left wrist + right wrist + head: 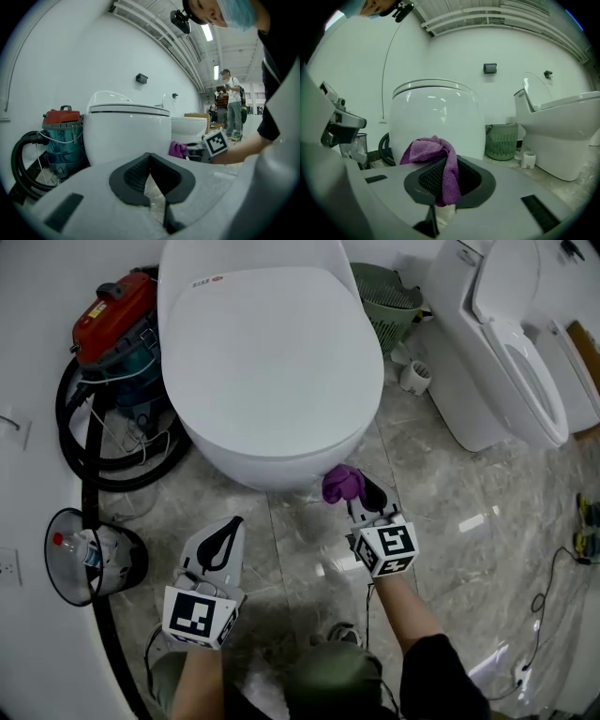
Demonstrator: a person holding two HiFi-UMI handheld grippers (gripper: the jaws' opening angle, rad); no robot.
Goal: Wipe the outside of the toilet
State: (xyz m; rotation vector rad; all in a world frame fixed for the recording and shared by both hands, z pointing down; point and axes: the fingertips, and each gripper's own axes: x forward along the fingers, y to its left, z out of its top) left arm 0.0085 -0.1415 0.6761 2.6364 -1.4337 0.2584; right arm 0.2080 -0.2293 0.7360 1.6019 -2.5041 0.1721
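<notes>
Where the head view shows the cloth (342,482) beside the toilet (272,362), the right gripper (446,165) in its own view has it clamped. The left gripper (150,157) has its jaws together, empty. The red lid label (204,282) is unreadable.

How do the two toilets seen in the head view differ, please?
The near toilet has its lid shut, while the far toilet on the right has its lid raised and its bowl open. The right gripper holds a purple cloth by the near toilet's front; no gripper is by the far toilet. Both are white.
</notes>
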